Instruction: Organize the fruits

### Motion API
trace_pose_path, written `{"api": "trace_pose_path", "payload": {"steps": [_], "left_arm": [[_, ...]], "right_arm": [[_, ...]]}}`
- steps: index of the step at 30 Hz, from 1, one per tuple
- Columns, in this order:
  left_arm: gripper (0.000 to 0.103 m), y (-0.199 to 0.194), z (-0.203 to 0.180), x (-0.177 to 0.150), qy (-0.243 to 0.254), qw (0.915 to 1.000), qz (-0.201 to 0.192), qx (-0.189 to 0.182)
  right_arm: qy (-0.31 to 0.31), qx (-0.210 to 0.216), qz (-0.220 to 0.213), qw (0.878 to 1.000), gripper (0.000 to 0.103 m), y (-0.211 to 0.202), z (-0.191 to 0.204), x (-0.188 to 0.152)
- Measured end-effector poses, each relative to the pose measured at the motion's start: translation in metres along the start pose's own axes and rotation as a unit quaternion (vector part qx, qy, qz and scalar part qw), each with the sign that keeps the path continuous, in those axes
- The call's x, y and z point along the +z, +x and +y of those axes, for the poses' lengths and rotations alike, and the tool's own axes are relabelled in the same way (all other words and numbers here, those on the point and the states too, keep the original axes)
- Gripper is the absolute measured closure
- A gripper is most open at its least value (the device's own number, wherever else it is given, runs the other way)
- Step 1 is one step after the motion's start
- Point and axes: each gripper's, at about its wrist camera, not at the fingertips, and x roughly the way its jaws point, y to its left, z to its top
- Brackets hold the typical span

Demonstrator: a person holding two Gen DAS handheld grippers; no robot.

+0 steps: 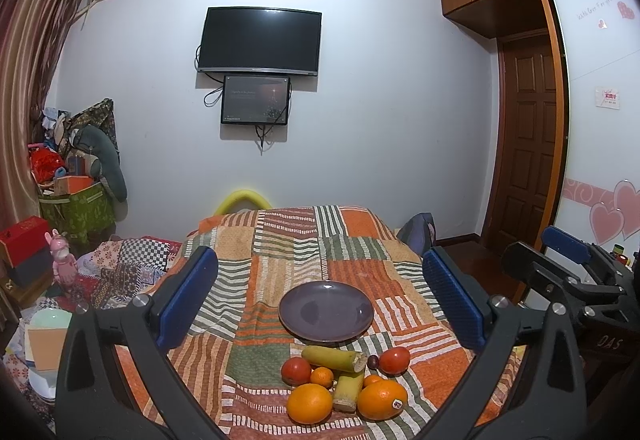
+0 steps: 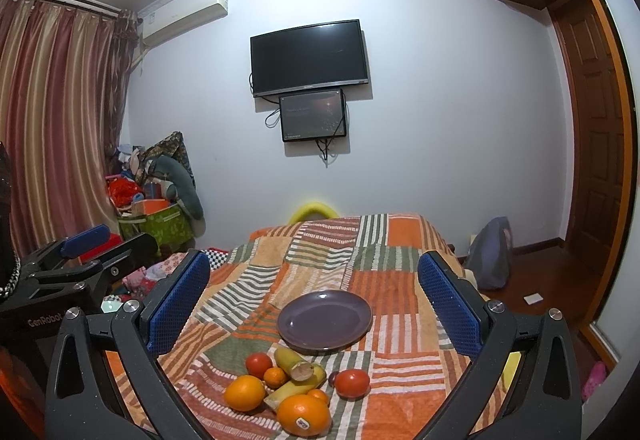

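An empty purple plate [image 1: 326,312] [image 2: 325,321] sits on the patchwork-covered table [image 1: 280,248]. In front of it lies a cluster of fruit: two large oranges [image 1: 309,402] [image 1: 382,399], two red tomatoes [image 1: 296,370] [image 1: 394,360], two small tangerines [image 1: 322,377], two banana pieces [image 1: 334,358] and a small dark plum [image 1: 373,361]. My left gripper [image 1: 320,300] is open and empty, raised above the fruit. My right gripper [image 2: 316,300] is open and empty too, beside it to the right [image 1: 568,264]. The sticker orange [image 2: 304,414] lies nearest in the right wrist view.
A cluttered pile with a green box [image 1: 76,207] and a pink figurine [image 1: 62,264] stands left of the table. A wardrobe and a wooden door [image 1: 528,143] are on the right. A TV [image 1: 260,39] hangs on the far wall.
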Motion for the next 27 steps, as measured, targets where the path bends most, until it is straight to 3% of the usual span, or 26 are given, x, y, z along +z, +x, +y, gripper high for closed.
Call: {"api": "trace_pose_path", "payload": {"steps": [20, 21, 23, 27], "left_arm": [[0.000, 0.009, 0.006, -0.005, -0.006, 0.9997, 0.022, -0.010], [0.002, 0.011, 0.007, -0.005, -0.009, 0.9995, 0.028, -0.012], [0.019, 0.016, 0.010, -0.006, -0.010, 0.9989, 0.043, -0.017], [0.031, 0.032, 0.014, -0.013, -0.006, 0.9963, 0.083, -0.020]], "right_arm": [[-0.015, 0.003, 0.004, 1.000, 0.000, 0.006, -0.001, -0.007], [-0.017, 0.003, 0.006, 1.000, 0.002, 0.007, -0.001, -0.008], [-0.026, 0.007, 0.015, 1.000, 0.009, 0.011, -0.001, -0.010], [-0.034, 0.018, 0.047, 0.998, 0.021, 0.024, -0.002, -0.017]]}}
